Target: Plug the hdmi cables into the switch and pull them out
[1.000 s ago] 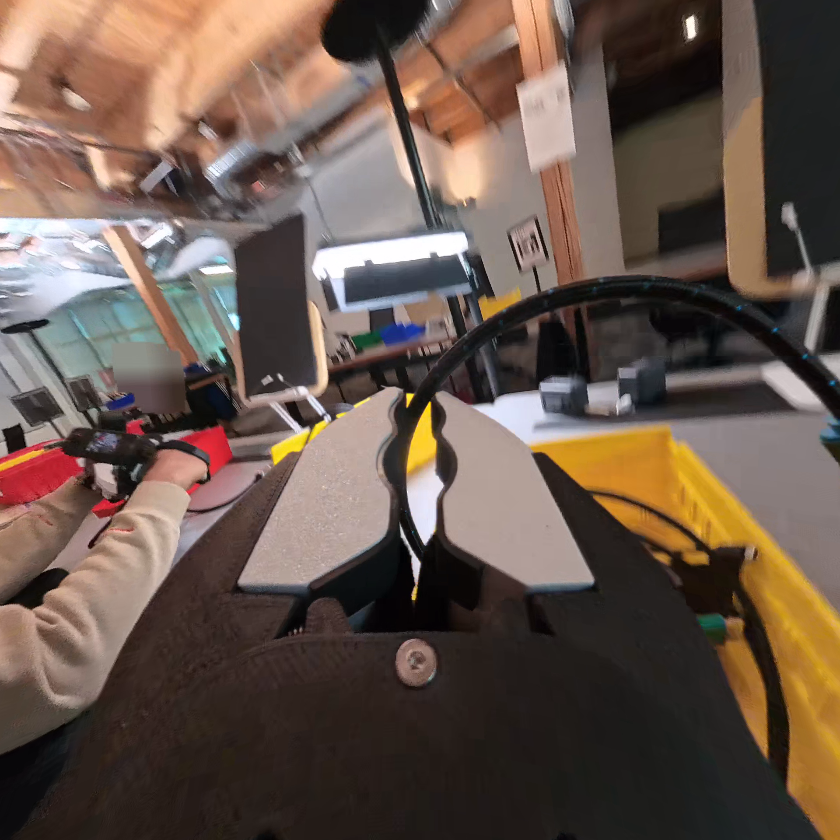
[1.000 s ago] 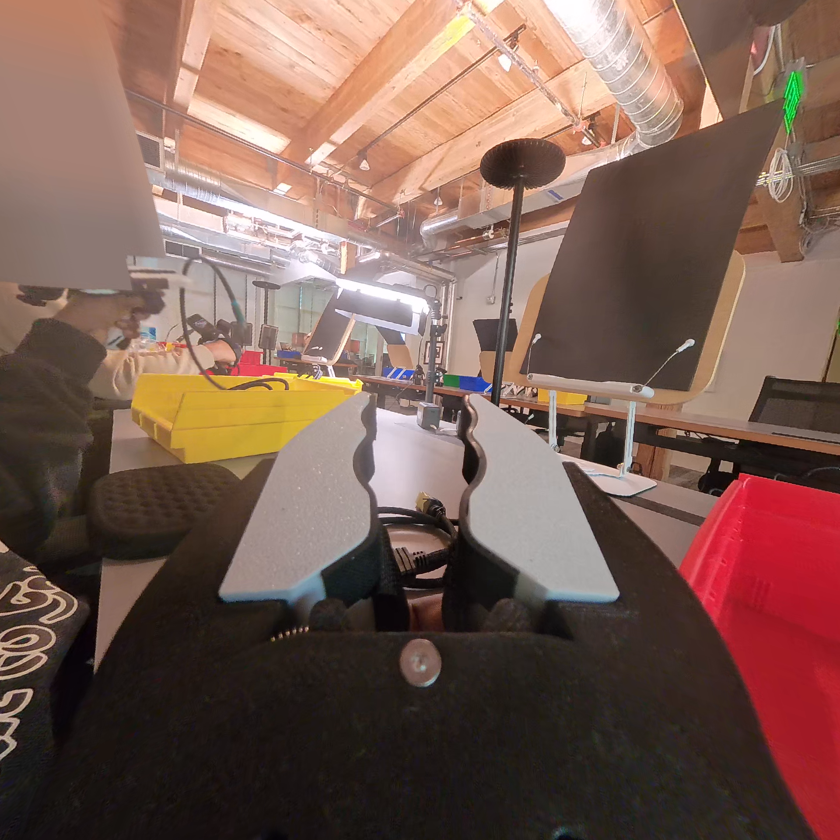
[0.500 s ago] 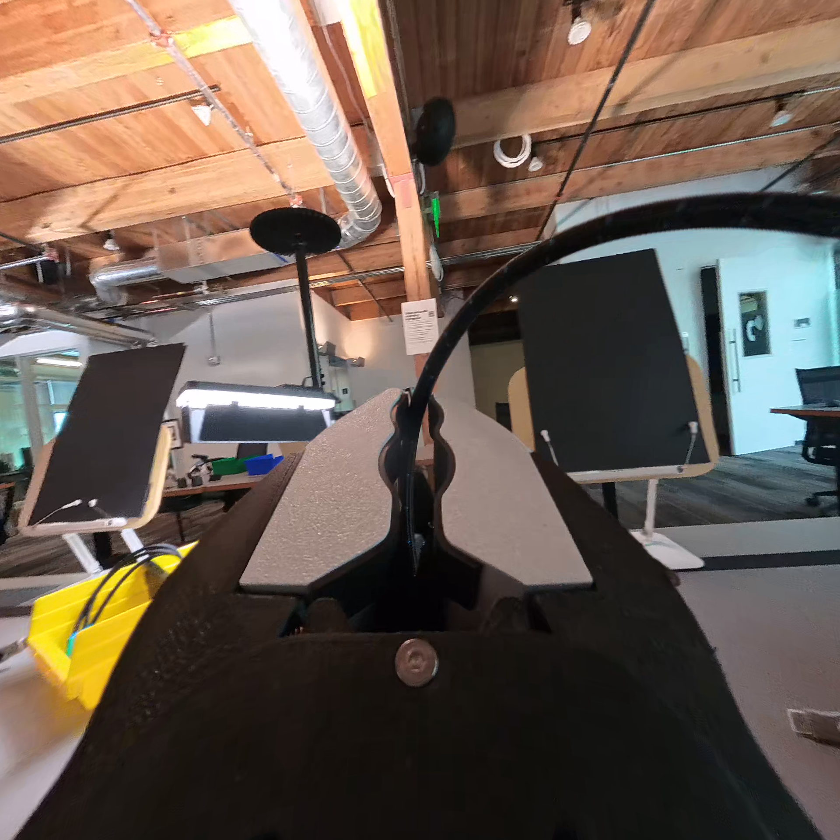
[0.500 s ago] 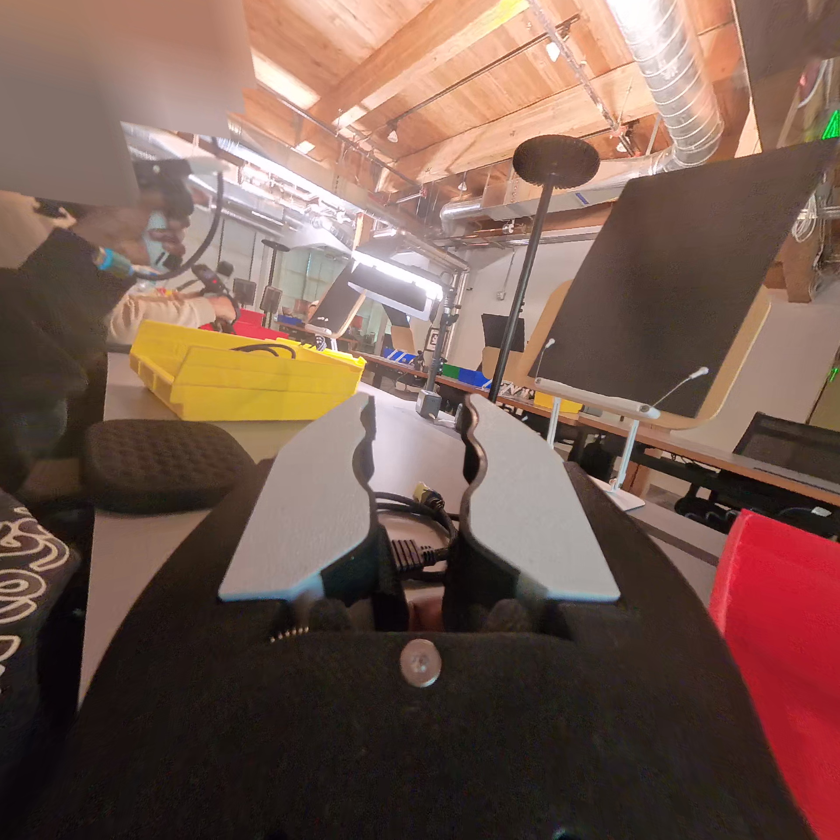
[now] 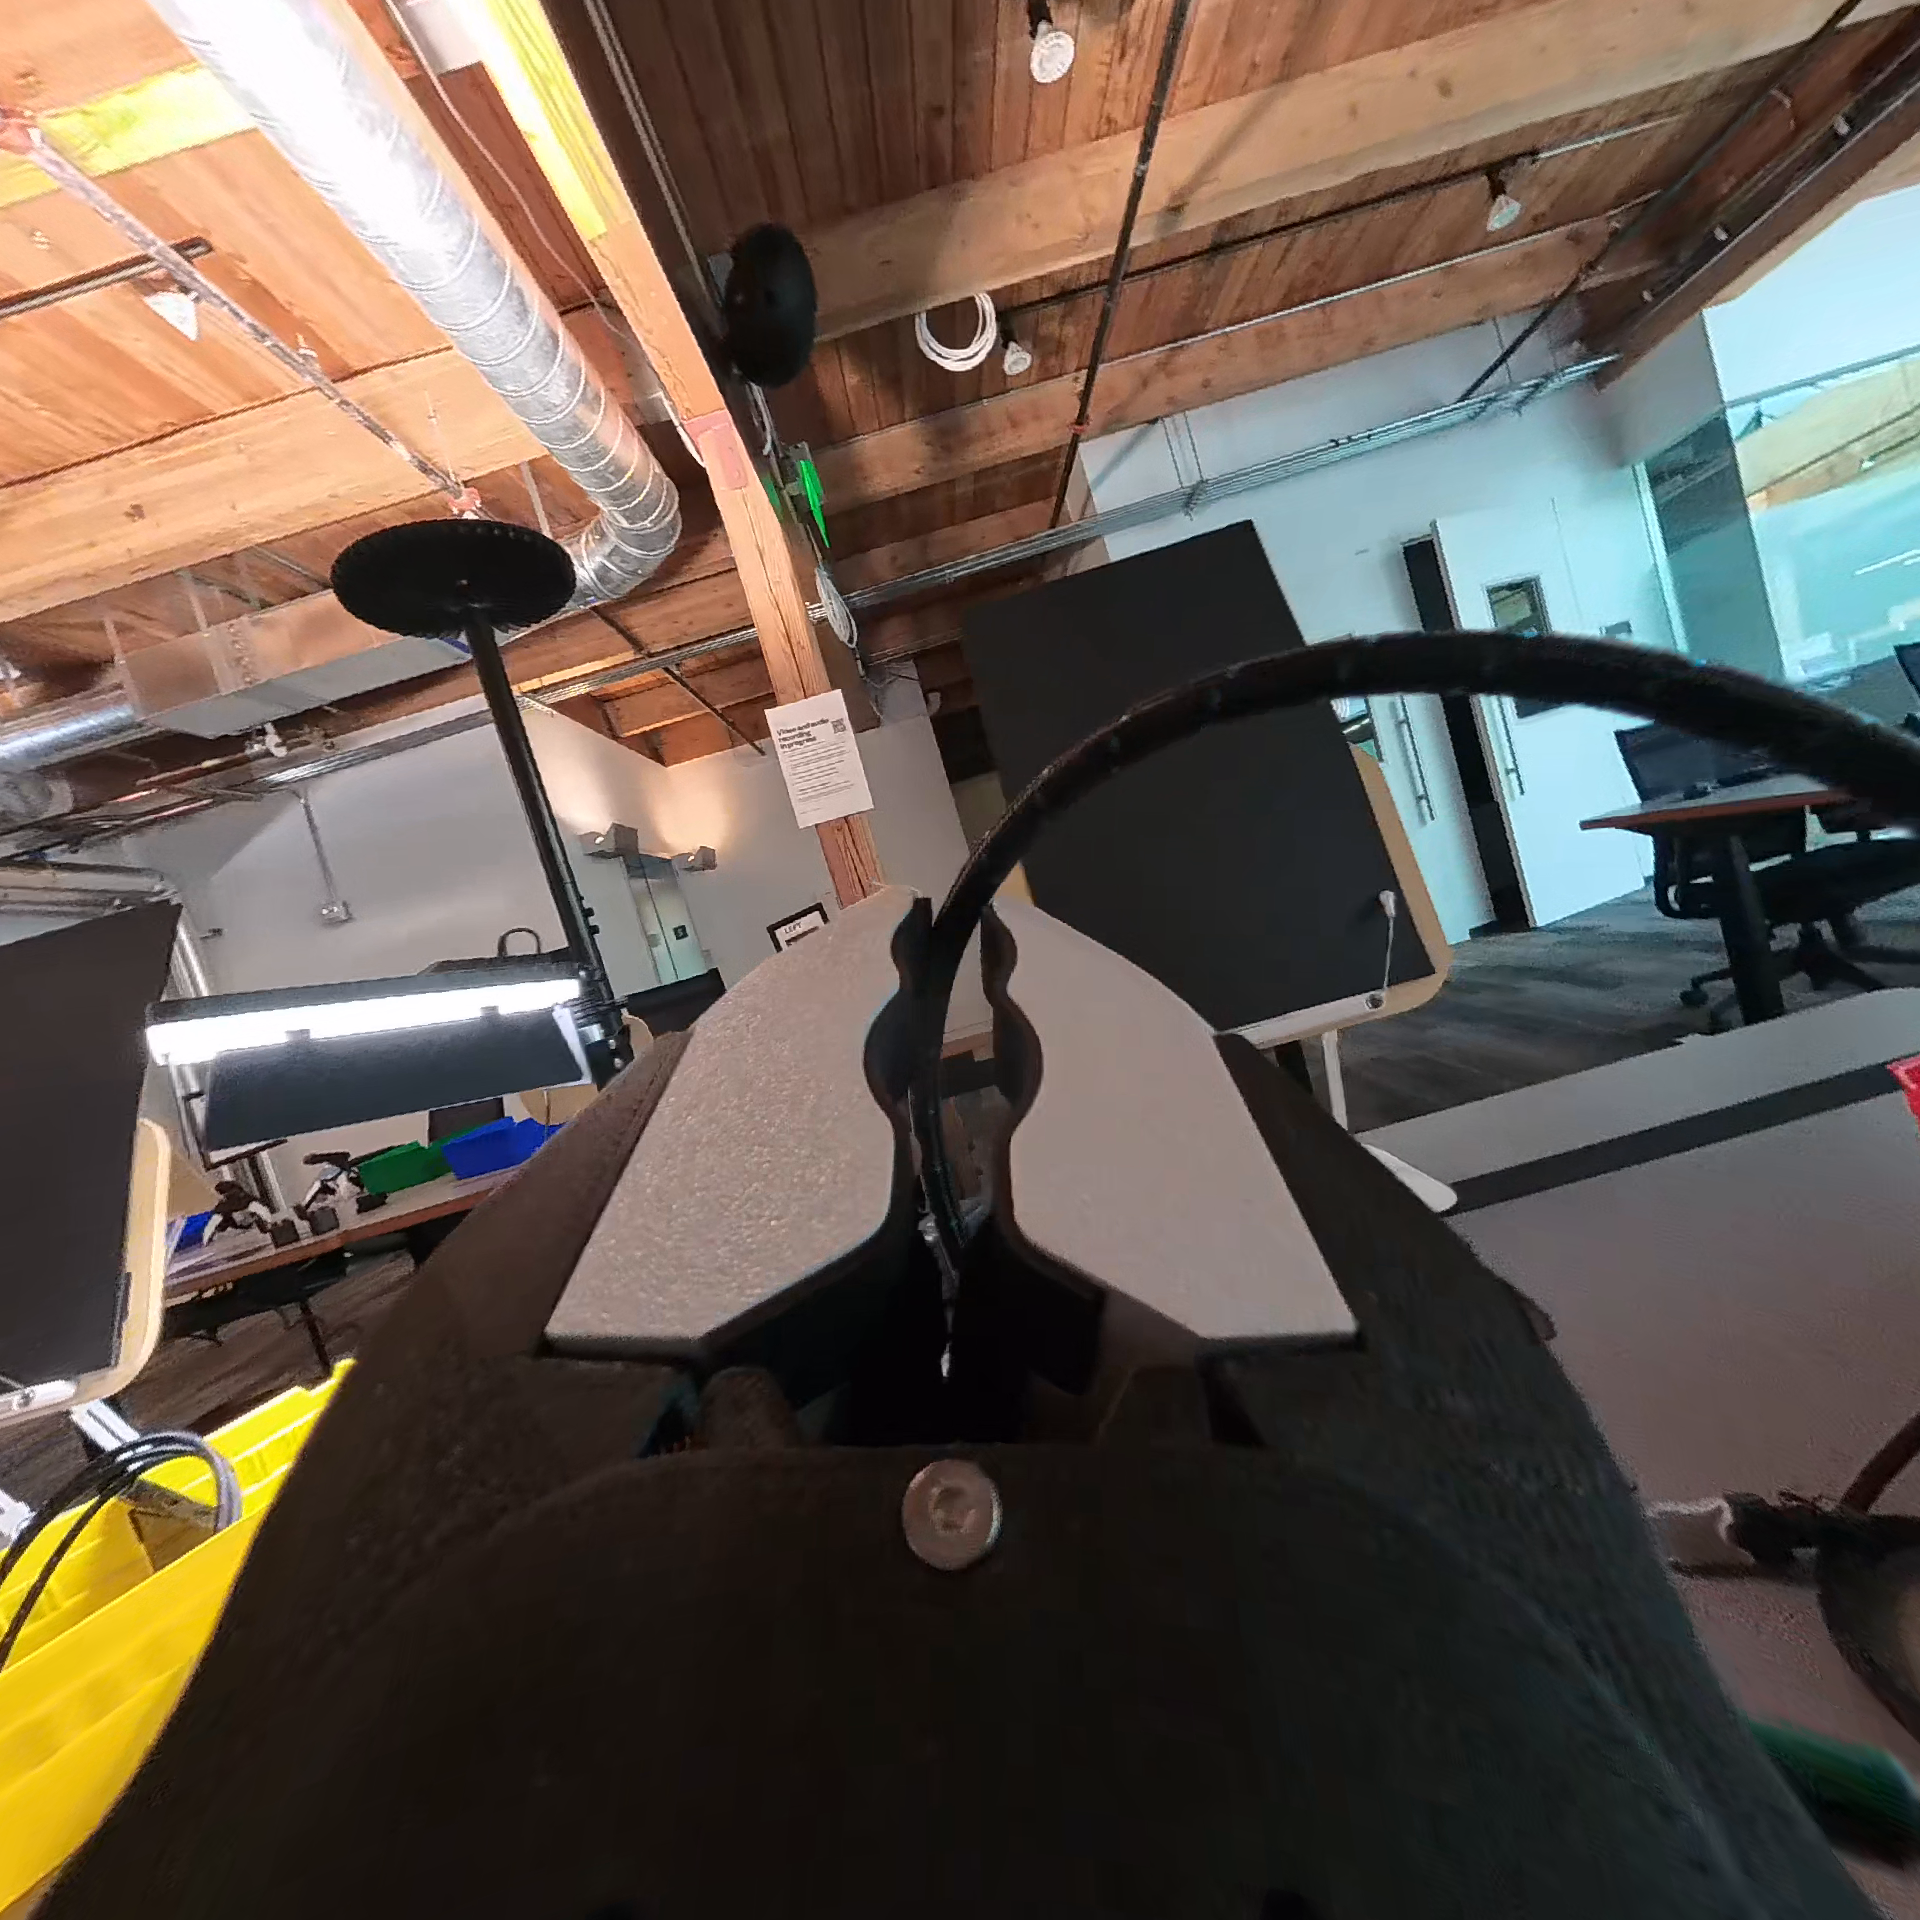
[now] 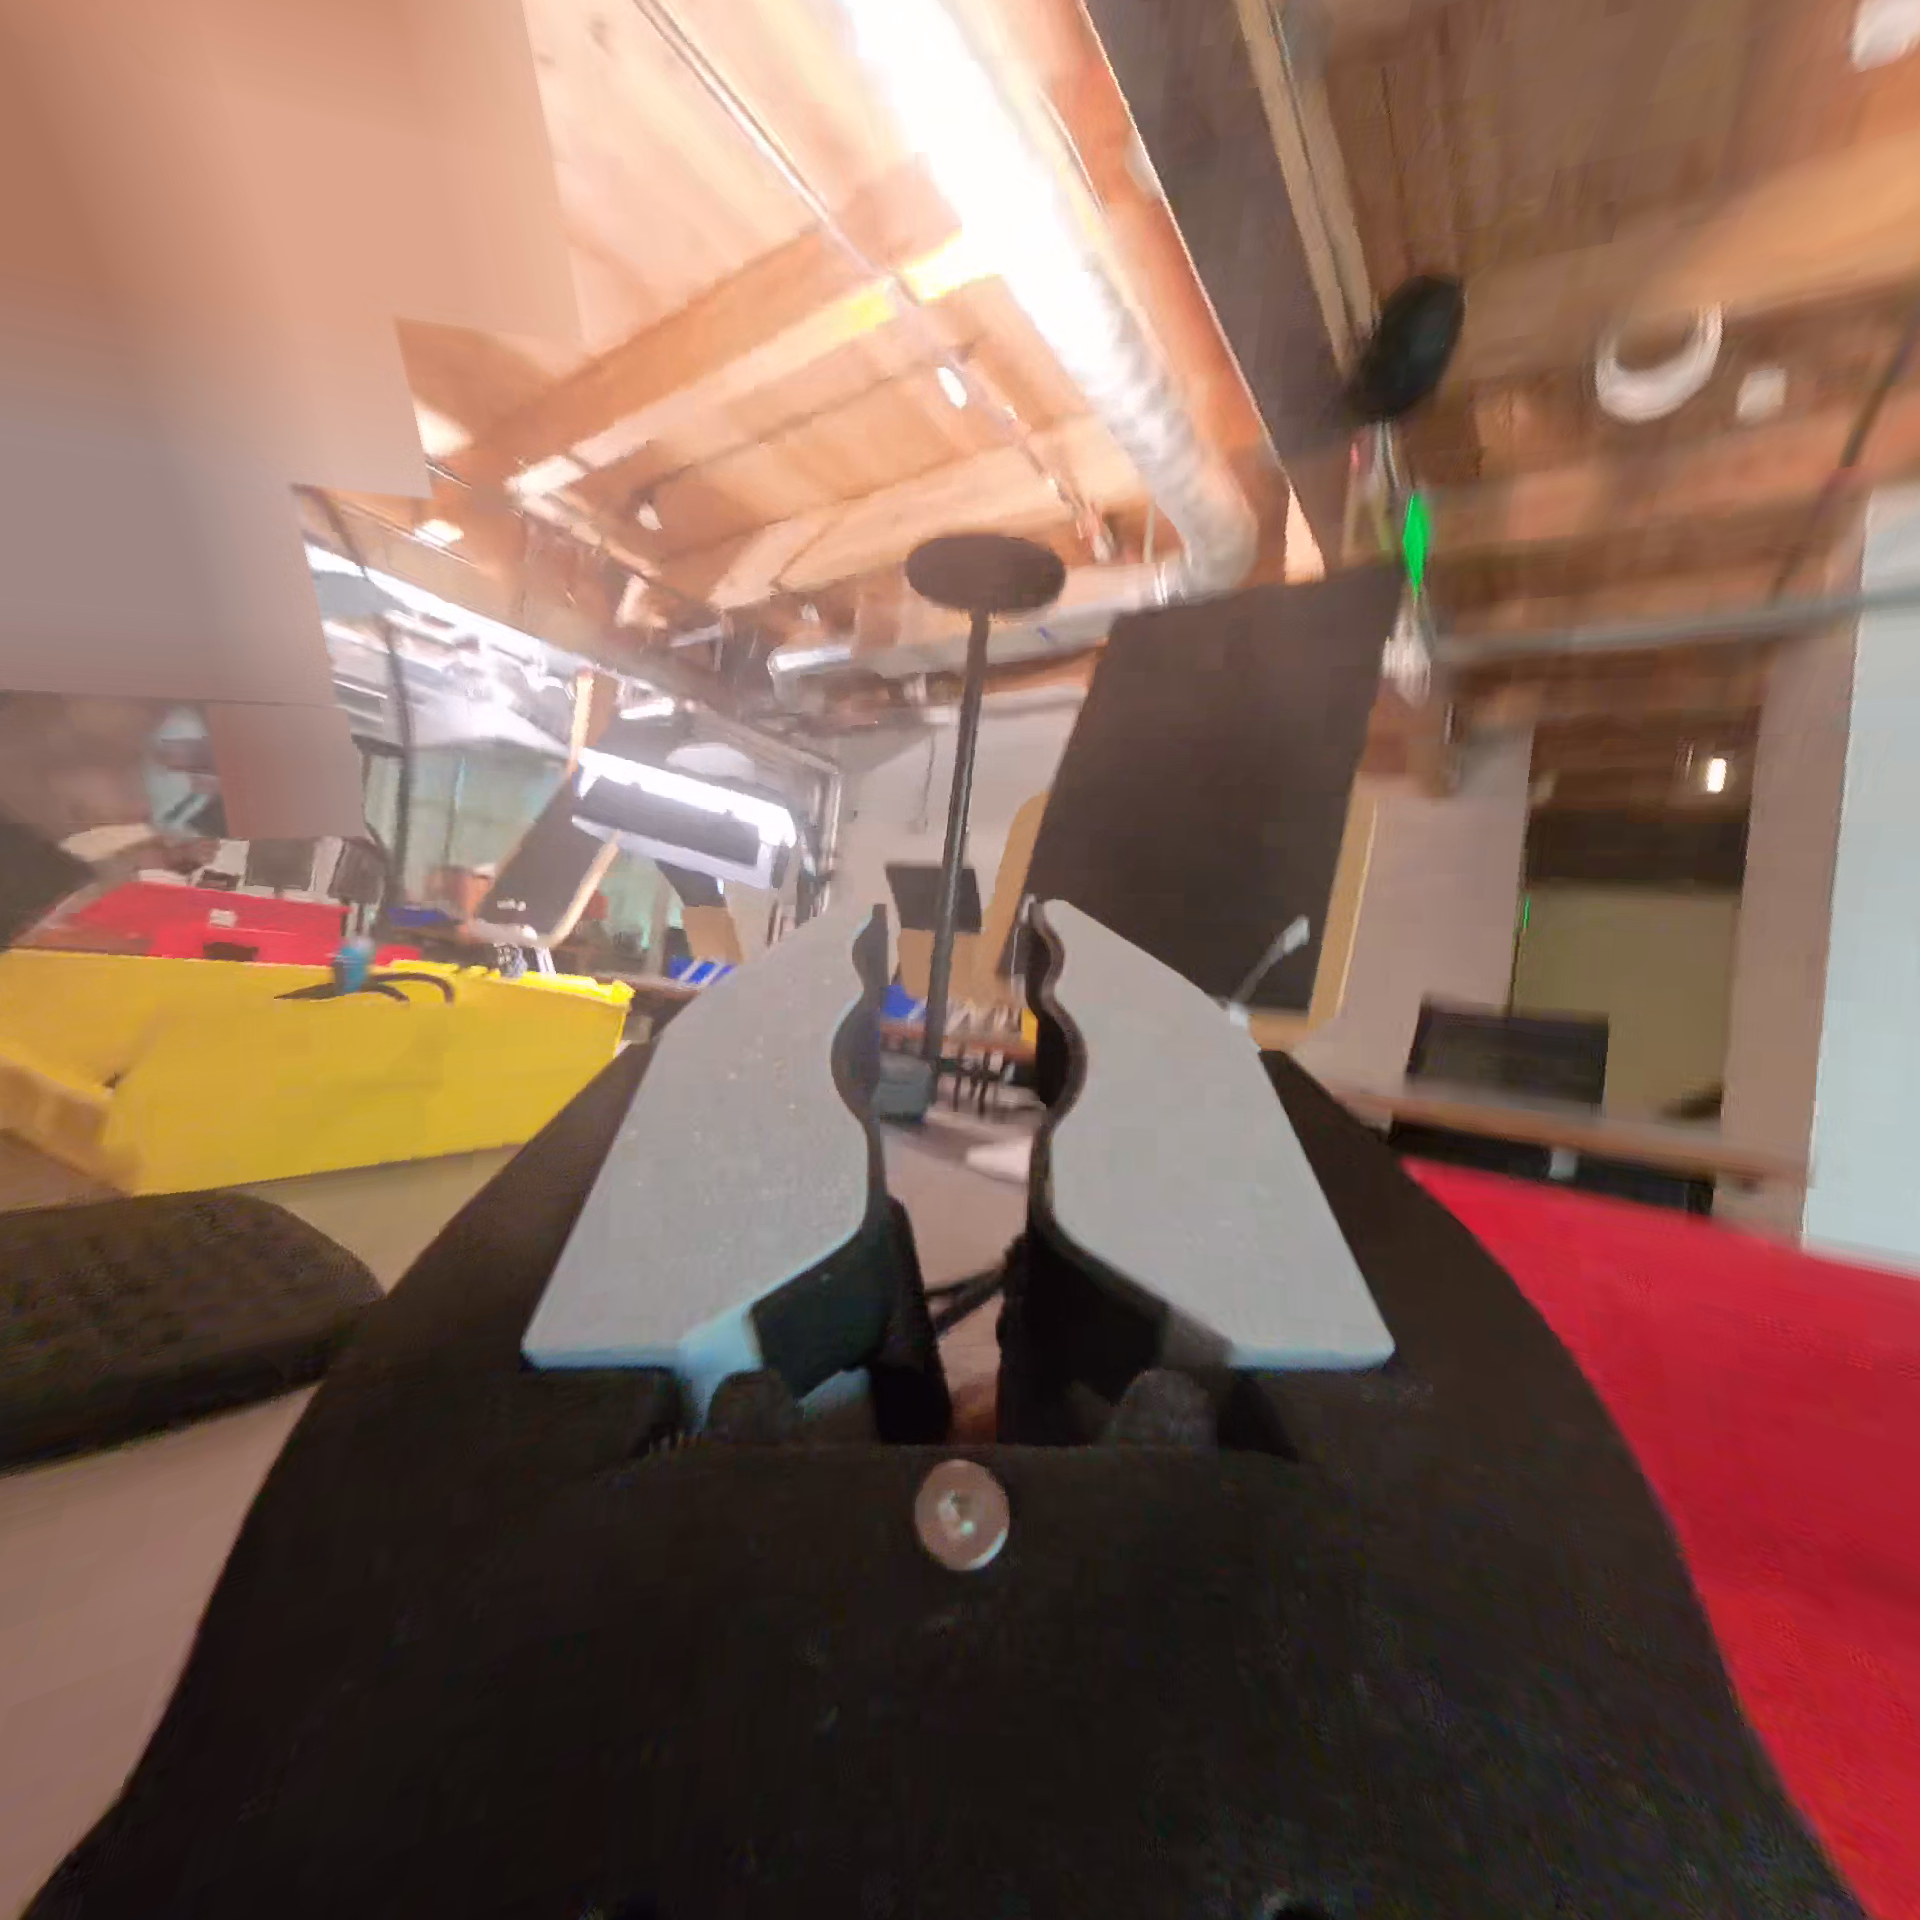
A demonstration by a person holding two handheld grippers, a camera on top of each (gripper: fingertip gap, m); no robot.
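Left tongs (image 5: 948,925) gripping cable (image 5: 1455,665), grey table (image 5: 1714,1174) — timber ceiling (image 5: 1039,208)

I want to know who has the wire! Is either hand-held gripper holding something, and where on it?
The left hand-held gripper pinches the black cable along its cord, not its plug. The right hand-held gripper is open, holding nothing.

Above me, a wooden beam ceiling (image 5: 1039,208) carries a silver duct (image 5: 436,270); a timber post (image 5: 800,727) stands before the white wall (image 5: 416,831); I note a lit lamp panel (image 5: 364,1013) at left; desk (image 5: 1714,805) and office chair (image 5: 1787,873) at right; grey tabletop (image 5: 1662,1226) nearer.
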